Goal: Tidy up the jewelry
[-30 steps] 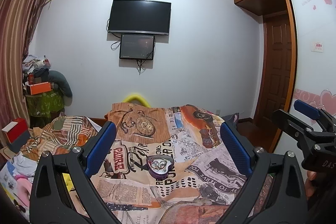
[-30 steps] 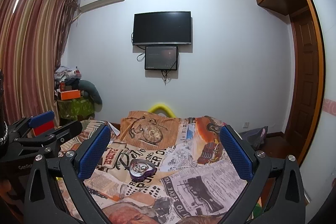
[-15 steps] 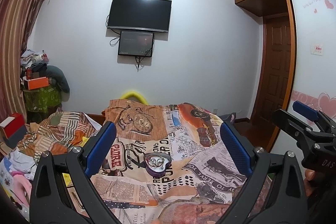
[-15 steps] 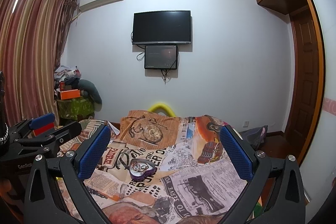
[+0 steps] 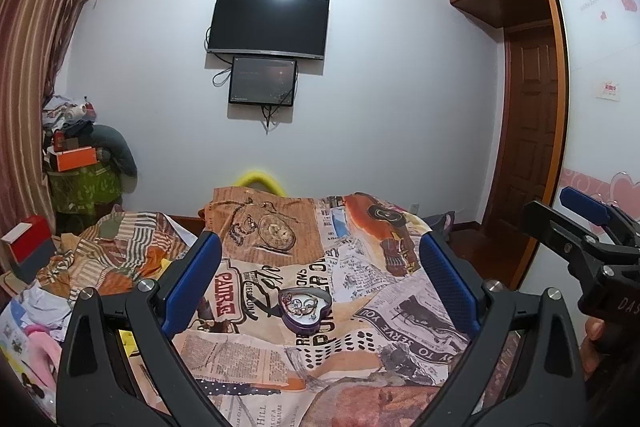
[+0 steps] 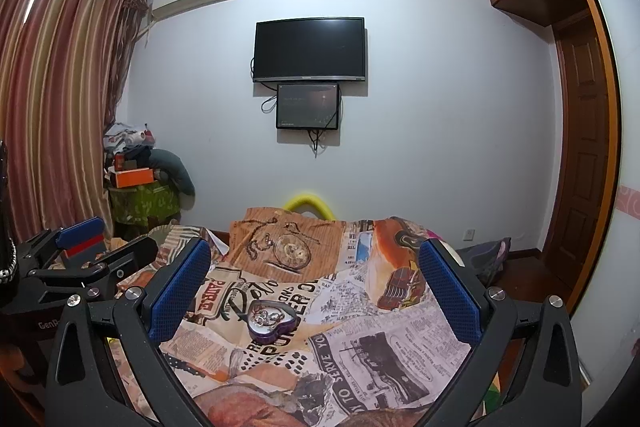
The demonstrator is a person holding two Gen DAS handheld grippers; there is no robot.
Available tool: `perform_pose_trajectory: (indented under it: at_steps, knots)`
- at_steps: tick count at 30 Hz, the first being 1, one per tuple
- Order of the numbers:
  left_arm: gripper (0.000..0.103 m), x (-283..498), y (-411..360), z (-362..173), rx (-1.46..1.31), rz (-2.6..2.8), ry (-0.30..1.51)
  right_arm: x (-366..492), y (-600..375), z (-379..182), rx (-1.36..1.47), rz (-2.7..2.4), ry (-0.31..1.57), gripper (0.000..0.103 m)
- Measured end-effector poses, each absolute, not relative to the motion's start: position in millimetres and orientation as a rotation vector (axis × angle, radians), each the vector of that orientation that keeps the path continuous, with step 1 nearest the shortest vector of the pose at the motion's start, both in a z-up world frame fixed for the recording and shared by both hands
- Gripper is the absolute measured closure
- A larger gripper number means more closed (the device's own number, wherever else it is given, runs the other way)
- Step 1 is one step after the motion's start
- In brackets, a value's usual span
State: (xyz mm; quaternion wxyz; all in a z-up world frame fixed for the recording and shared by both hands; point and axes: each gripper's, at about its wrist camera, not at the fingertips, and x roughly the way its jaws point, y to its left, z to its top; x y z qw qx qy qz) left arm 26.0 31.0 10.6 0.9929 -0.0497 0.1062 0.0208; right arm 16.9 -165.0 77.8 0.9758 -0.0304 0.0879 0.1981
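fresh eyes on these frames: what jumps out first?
Probably the loud newspaper-print bedspread filling the lower half, with a small purple heart box of jewelry open at its middle. Next, the dark TV on the far wall. Both the left gripper and right gripper frame the box, open, holding nothing.

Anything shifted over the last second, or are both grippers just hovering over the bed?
Only small drift: the left gripper eased left, so the heart-shaped jewelry box sits slightly further right in its view. The right gripper barely moved. Both stay open and empty; the box still lies open on the bedspread, untouched.
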Motion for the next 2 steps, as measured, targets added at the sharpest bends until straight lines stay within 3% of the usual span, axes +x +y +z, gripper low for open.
perform_pose_trajectory:
  at_steps: [2]
  knots:
    - [0.004, 27.6, 32.1, 9.4, -0.100, 0.041, 0.218, 17.8, -164.3, 77.0, -0.060, 0.400, 0.180, 0.000]
